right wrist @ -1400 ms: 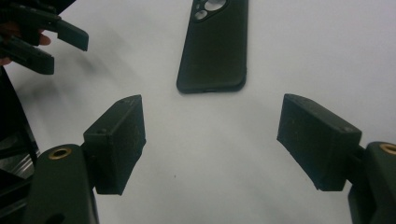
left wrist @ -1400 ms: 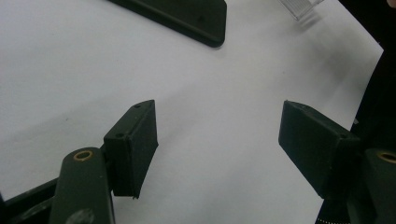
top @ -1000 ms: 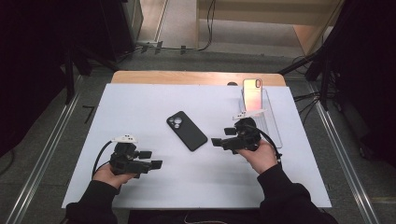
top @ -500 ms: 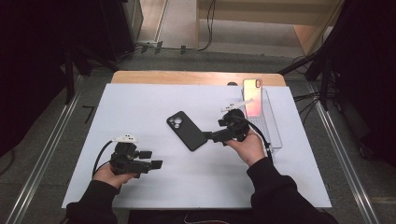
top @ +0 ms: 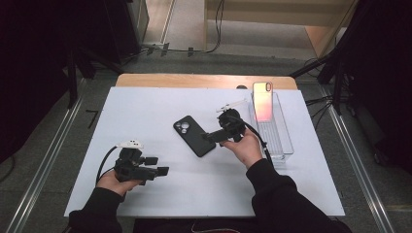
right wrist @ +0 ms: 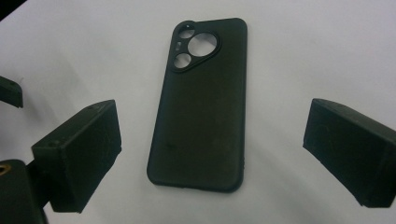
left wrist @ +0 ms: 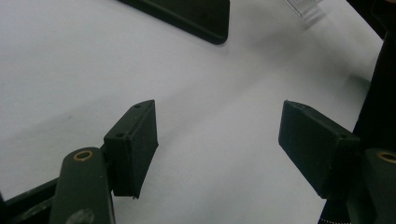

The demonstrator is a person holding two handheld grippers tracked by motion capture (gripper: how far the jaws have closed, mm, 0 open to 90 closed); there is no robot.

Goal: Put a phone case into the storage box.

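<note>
White table (top: 160,194), bare over most of its top. Clear tray (top: 284,145) at the right edge, a pink phone (top: 262,101) standing upright in its far end. Black phone (top: 194,136) lies flat near the middle, camera side up, well apart from the tray.

My right gripper (top: 210,137) has slid from beside the tray across toward the black phone; its tips now sit at the phone's near right edge. Jaws have just been opening and stand wide apart, the phone (right wrist: 198,105) framed between them, untouched (nothing pressed yet). I judge a pickup comes next.

My left gripper (top: 160,167) rests near the front left, jaws apart, empty.
</note>
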